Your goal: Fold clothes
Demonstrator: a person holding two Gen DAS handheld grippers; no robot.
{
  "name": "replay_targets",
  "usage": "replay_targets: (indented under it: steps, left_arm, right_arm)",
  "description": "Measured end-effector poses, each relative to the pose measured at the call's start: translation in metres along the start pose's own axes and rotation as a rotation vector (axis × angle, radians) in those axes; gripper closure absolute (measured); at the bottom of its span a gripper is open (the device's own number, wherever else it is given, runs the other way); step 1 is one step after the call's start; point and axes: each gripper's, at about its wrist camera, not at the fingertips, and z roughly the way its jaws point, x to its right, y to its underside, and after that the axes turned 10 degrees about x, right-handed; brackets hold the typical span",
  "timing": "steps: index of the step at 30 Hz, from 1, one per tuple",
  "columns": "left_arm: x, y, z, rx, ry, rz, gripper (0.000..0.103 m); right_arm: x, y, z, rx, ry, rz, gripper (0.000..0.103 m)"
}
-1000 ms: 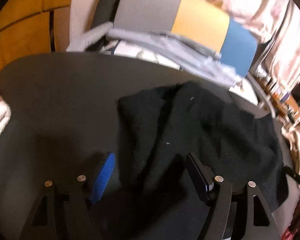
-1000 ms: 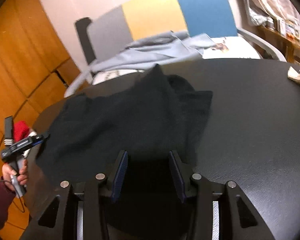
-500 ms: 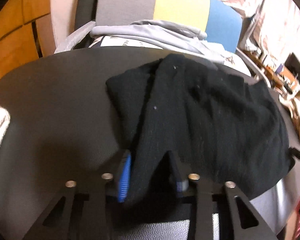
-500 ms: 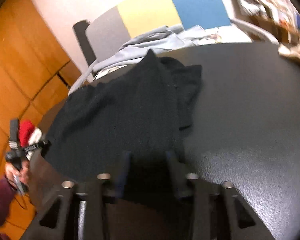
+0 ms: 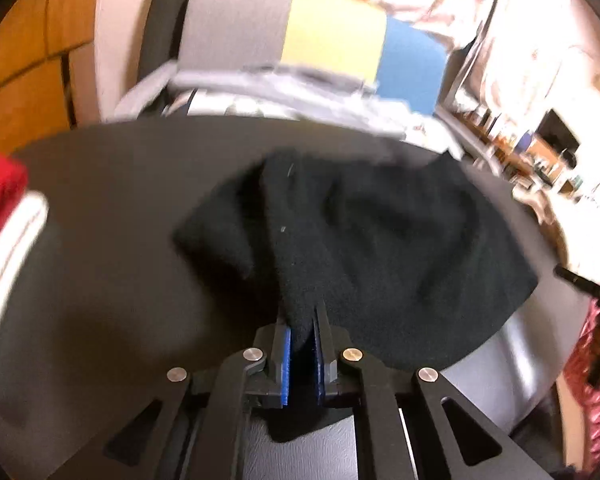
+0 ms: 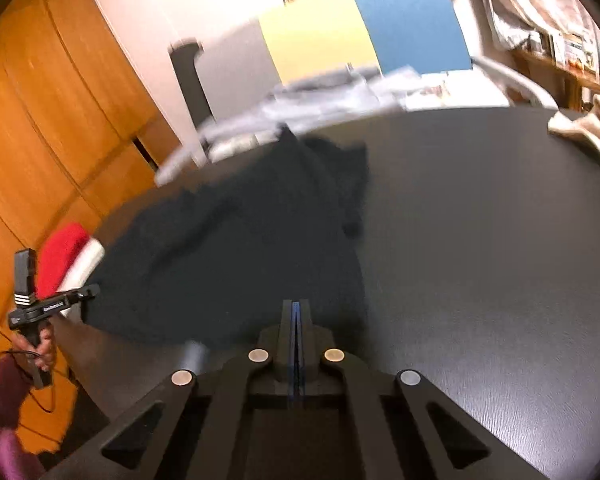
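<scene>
Black knitted garment (image 5: 364,240) lies spread on the dark round table (image 5: 112,208), reaching forward from both grippers. A bunched fold of it sits between the blue pads of the left gripper (image 5: 301,344), whose jaws are closing on the cloth. To its right, the right gripper (image 6: 296,320) is clenched, fingers pressed together at the garment's near edge; whether cloth is caught between them I cannot tell.
</scene>
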Motion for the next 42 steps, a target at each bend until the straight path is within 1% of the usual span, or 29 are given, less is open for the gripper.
replay_targets:
  steps: [1,2,3,4,5,7,9,11,12,13,14,15,16,18,20,22,25,27,29,31,32,34,35,36,37,38,40,41,42]
  left_arm:
    - [-0.002,0.010,0.006,-0.032,-0.027,-0.001,0.092]
    - [-0.003,0.020,0.012,-0.064,-0.054,-0.002,0.092]
    - [-0.004,0.023,0.008,-0.035,-0.053,-0.018,0.090]
    - [-0.003,0.022,0.001,-0.006,-0.046,-0.040,0.087]
    - [-0.003,0.020,-0.005,0.022,-0.039,-0.061,0.079]
    - [-0.002,0.016,-0.018,0.078,-0.026,-0.105,0.065]
    - [0.010,0.009,-0.025,0.153,-0.054,-0.059,0.029]
    - [0.020,0.005,-0.016,0.159,-0.075,0.001,0.027]
    - [0.025,0.003,-0.011,0.160,-0.085,0.031,0.029]
    - [0.031,0.003,-0.002,0.137,-0.104,0.063,0.037]
    - [0.036,0.003,0.007,0.112,-0.123,0.095,0.079]
    - [0.037,0.002,0.013,0.078,-0.141,0.100,0.101]
    - [0.037,0.002,0.020,0.043,-0.159,0.102,0.103]
    - [0.034,0.001,0.009,0.082,-0.088,0.041,0.103]
    - [0.032,-0.002,-0.009,0.132,-0.070,0.036,0.103]
    - [0.028,-0.002,-0.023,0.160,-0.047,0.031,0.103]
    - [0.015,0.009,-0.022,0.114,-0.089,0.020,0.103]
    - [0.006,0.019,-0.015,0.069,-0.125,0.005,0.103]
    - [-0.002,0.024,-0.008,0.031,-0.152,-0.022,0.103]
    - [-0.006,0.014,-0.005,0.049,-0.146,-0.061,0.100]
    - [-0.005,0.008,-0.002,0.071,-0.154,-0.064,0.095]
    - [-0.001,-0.005,0.007,0.111,-0.182,-0.058,0.057]
    - [0.003,-0.011,0.013,0.131,-0.199,-0.044,0.026]
    - [0.007,-0.017,0.019,0.151,-0.217,-0.029,0.019]
    - [0.013,-0.023,0.027,0.174,-0.230,-0.007,0.019]
    - [0.018,-0.026,0.033,0.175,-0.232,0.010,0.020]
    - [0.025,-0.030,0.049,0.121,-0.243,0.046,0.048]
    - [0.028,-0.032,0.058,0.093,-0.249,0.064,0.089]
    - [0.031,-0.034,0.066,0.064,-0.255,0.082,0.098]
  right_arm:
    - [-0.001,0.002,0.003,-0.003,0.004,-0.017,0.096]
    - [-0.003,0.002,0.006,0.002,0.004,-0.035,0.081]
    - [-0.005,-0.003,0.007,0.025,0.001,-0.055,0.074]
    - [-0.008,-0.008,0.010,0.042,0.007,-0.074,0.074]
    - [-0.010,-0.014,0.015,0.051,0.016,-0.089,0.073]
    - [-0.011,-0.023,0.031,0.032,0.058,-0.107,0.073]
    - [-0.011,-0.028,0.051,-0.005,0.080,-0.138,0.073]
    - [-0.011,-0.027,0.070,-0.054,0.090,-0.175,0.074]
    - [-0.010,-0.026,0.076,-0.072,0.092,-0.188,0.079]
    - [-0.010,-0.026,0.076,-0.068,0.087,-0.184,0.096]
    - [-0.010,-0.027,0.074,-0.060,0.079,-0.176,0.099]
    - [-0.009,-0.030,0.066,-0.043,0.067,-0.158,0.099]
    - [-0.010,-0.032,0.057,-0.024,0.057,-0.144,0.100]
    - [-0.014,-0.035,0.033,0.017,0.041,-0.139,0.100]
    - [-0.018,-0.034,0.017,0.030,0.027,-0.142,0.102]
    - [-0.016,-0.024,0.014,0.003,0.033,-0.138,0.102]
    - [-0.008,-0.006,0.020,-0.055,0.061,-0.130,0.101]
    - [-0.003,-0.001,0.023,-0.051,0.090,-0.117,0.097]
    - [-0.002,-0.013,0.015,0.031,0.125,-0.079,0.076]
    - [-0.009,-0.033,0.011,0.109,0.108,-0.054,0.076]
    - [-0.014,-0.044,0.012,0.140,0.085,-0.048,0.075]
    - [-0.033,-0.068,0.026,0.155,0.039,-0.082,0.075]
    - [-0.044,-0.077,0.036,0.150,0.024,-0.117,0.075]
    - [-0.054,-0.083,0.050,0.130,0.003,-0.160,0.075]
    - [-0.063,-0.087,0.064,0.107,-0.010,-0.202,0.075]
    - [-0.069,-0.086,0.079,0.076,-0.002,-0.242,0.075]
    - [-0.079,-0.083,0.108,0.013,0.019,-0.318,0.075]
    - [-0.079,-0.078,0.122,-0.026,0.046,-0.347,0.075]
    - [-0.078,-0.074,0.135,-0.062,0.076,-0.371,0.075]
